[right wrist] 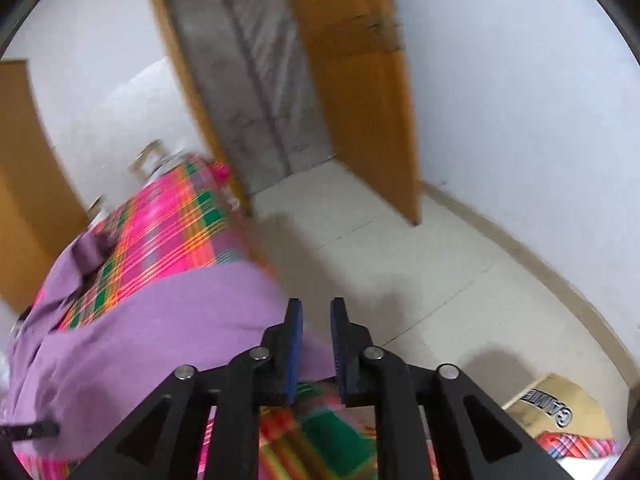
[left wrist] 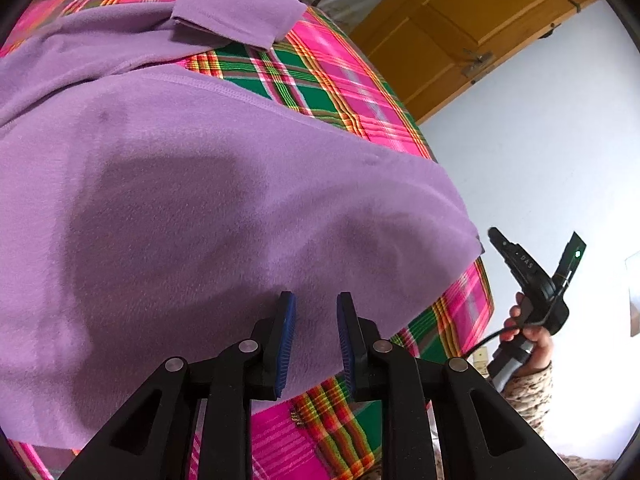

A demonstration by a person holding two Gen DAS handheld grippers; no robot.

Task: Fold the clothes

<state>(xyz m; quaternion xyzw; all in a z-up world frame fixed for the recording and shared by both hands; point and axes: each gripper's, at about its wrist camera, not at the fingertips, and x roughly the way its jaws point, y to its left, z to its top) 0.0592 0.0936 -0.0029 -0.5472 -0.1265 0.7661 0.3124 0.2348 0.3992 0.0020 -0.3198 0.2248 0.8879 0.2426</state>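
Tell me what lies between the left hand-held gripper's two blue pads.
Nothing is pinched there. In the left wrist view the left hand-held gripper stands open over the purple garment, and only that cloth shows through the gap.

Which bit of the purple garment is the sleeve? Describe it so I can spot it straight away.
Start at the bed with the pink and green plaid cover. The purple fleece garment spreads over most of it. The sleeve is the narrow strip at the far end, doubled back on itself, its cuff lying on the plaid rather than on the broad body.
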